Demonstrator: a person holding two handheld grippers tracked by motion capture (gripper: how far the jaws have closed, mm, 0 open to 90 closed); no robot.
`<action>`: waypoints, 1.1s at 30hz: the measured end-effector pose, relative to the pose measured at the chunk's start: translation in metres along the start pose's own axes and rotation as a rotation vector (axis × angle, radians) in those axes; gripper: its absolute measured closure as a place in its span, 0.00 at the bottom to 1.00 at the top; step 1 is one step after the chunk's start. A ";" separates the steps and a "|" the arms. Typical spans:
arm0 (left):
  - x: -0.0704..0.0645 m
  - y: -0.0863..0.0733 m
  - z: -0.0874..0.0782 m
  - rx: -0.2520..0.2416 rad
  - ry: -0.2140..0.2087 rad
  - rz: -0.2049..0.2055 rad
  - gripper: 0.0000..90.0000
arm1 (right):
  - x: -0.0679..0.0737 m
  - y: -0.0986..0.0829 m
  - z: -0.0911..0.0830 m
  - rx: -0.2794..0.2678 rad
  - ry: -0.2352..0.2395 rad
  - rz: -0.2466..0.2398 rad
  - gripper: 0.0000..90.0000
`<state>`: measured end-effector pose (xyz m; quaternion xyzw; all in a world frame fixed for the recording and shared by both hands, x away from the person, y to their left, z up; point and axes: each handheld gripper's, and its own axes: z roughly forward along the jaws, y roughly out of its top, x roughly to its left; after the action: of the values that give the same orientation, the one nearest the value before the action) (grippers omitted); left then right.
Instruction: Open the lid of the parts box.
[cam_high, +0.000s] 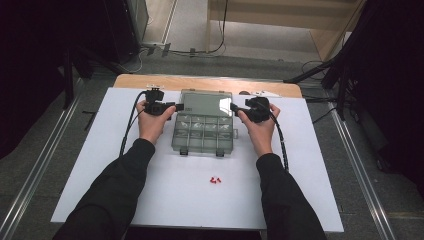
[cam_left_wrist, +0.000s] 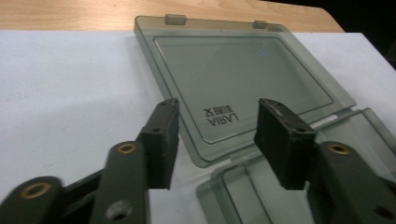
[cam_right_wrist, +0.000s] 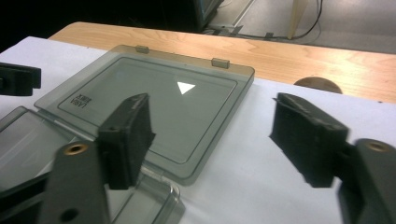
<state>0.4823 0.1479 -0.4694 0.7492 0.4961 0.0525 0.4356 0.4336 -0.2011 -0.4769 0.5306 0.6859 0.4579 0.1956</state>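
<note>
At the left edge of the open organizer box (cam_high: 204, 127), the left gripper (cam_high: 178, 106) hovers with jaws spread wide, empty, by the lid (cam_left_wrist: 233, 79), which lies flat behind the box. The right gripper (cam_high: 233, 107) hangs at the box's right edge, also wide and empty. Small red pieces (cam_high: 215, 179) lie in front of the box.

Left hand-held gripper (cam_left_wrist: 215, 140) jaws apart, right hand-held gripper (cam_right_wrist: 210, 135) seemingly wider
</note>
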 end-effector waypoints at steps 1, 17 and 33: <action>-0.001 0.000 -0.002 0.002 -0.013 0.007 0.50 | 0.000 -0.001 -0.003 -0.004 0.001 0.003 0.25; -0.031 -0.008 -0.038 -0.003 -0.123 0.139 0.00 | 0.001 -0.019 -0.054 -0.053 0.046 -0.025 0.00; -0.042 -0.027 -0.070 -0.002 -0.136 0.191 0.00 | 0.006 -0.054 -0.105 -0.081 0.030 -0.047 0.00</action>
<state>0.4068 0.1601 -0.4305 0.7945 0.3916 0.0433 0.4621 0.3227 -0.2404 -0.4674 0.4990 0.6821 0.4886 0.2171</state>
